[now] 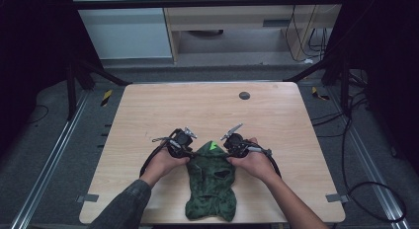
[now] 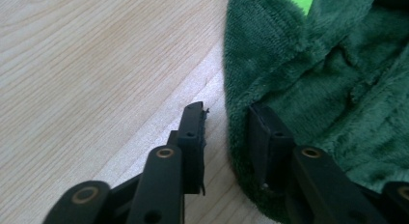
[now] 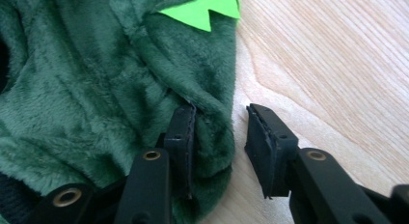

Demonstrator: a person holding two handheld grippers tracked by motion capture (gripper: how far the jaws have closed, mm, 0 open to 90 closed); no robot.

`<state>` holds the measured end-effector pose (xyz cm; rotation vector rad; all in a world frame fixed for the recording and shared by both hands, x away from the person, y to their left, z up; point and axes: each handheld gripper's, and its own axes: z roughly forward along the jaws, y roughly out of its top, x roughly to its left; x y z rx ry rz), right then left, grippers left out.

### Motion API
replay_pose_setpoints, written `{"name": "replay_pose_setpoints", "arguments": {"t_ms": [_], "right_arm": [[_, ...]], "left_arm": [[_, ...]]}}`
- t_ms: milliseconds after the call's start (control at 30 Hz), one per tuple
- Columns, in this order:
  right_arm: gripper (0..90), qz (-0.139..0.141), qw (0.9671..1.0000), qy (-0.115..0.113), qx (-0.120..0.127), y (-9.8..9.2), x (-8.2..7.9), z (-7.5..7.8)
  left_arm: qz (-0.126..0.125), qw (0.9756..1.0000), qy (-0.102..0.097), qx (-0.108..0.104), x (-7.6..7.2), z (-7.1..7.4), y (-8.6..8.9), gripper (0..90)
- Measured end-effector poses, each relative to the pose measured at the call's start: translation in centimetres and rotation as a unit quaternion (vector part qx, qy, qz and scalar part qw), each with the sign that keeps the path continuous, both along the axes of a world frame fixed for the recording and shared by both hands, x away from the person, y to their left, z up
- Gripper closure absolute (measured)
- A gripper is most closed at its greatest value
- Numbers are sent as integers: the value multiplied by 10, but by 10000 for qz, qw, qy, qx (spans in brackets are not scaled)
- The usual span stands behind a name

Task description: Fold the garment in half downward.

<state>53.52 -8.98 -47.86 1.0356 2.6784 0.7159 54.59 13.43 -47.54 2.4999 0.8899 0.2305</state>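
Pale wooden table, dark green plush garment — left gripper and right gripper part-open astride opposite edges, pinching nothing yet — either could slip off the fleece.

**Lit table in a dark room, close views soft at the bottom**

In the high view the table is evenly lit from above with no glare, while the surroundings at both sides fall into near black. That picture is slightly soft and grainy. Both gripper views are bright; wood grain and fleece pile read sharply, the near jaw bases blur, and faint shadows lie beside the jaws
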Motion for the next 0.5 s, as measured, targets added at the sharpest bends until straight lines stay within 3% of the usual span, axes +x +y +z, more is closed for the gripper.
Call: {"name": "replay_pose_setpoints", "arguments": {"t_ms": [267, 500], "right_arm": [[686, 70, 9999, 59, -41, 3, 0, 1], [790, 159, 9998, 116, -22, 5, 1, 2]], "left_arm": [[-104, 9999, 27, -16, -2, 0, -1, 793], [-197, 9997, 113, -98, -3, 0, -2, 868]]}}
